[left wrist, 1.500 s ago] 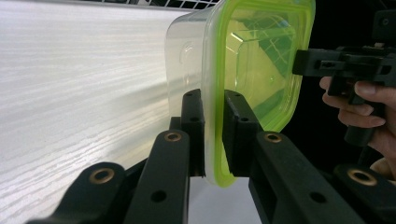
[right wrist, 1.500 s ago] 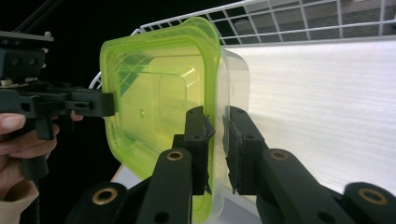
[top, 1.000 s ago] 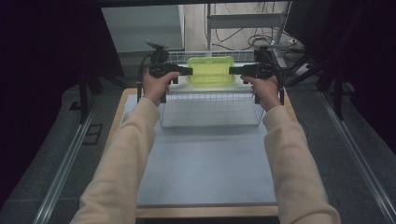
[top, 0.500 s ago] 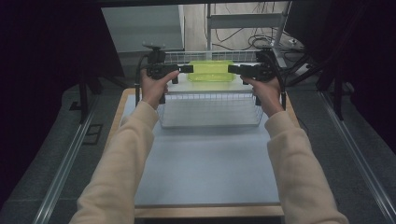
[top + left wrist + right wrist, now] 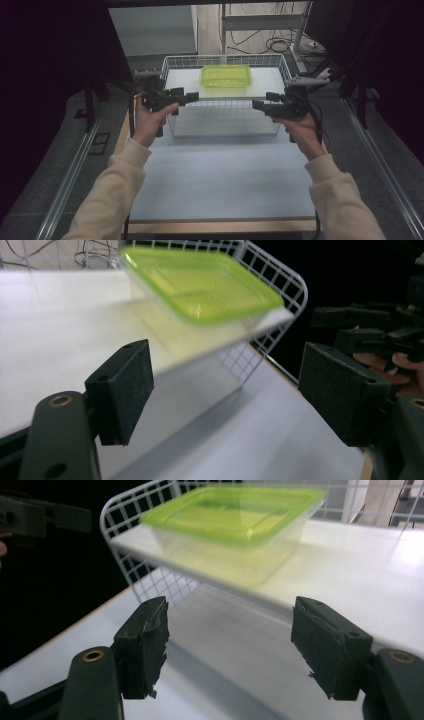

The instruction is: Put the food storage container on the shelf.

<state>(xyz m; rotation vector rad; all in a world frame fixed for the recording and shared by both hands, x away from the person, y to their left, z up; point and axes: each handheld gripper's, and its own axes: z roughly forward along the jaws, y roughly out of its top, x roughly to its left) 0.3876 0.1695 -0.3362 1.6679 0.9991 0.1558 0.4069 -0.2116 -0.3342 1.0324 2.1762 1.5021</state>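
Green-lidded clear container (image 5: 226,80) sits on the white shelf (image 5: 265,80) of the wire rack (image 5: 225,102), up at twelve o'clock on the counter (image 5: 220,175), lid on and level. From the left tool's view the container (image 5: 200,282) rests near the shelf's front edge, the wire rack (image 5: 280,295) curving round behind it; from the right tool's view the container (image 5: 235,525) shows a see-through body under that lime lid, standing flat on the white shelf (image 5: 375,580).

Out to the sides now: left tool (image 5: 187,96) at about ten o'clock, held in the left hand (image 5: 150,120), jaws spread wide with nothing between them, pointing in toward the rack's front left. Right tool (image 5: 260,106) at about two o'clock in the right hand (image 5: 300,132), jaws likewise parted and empty, aimed in at the rack's front right. Both tools are clear of the container, well apart from each other, with the rack between them. Cream sleeves (image 5: 110,200) come up from six o'clock.
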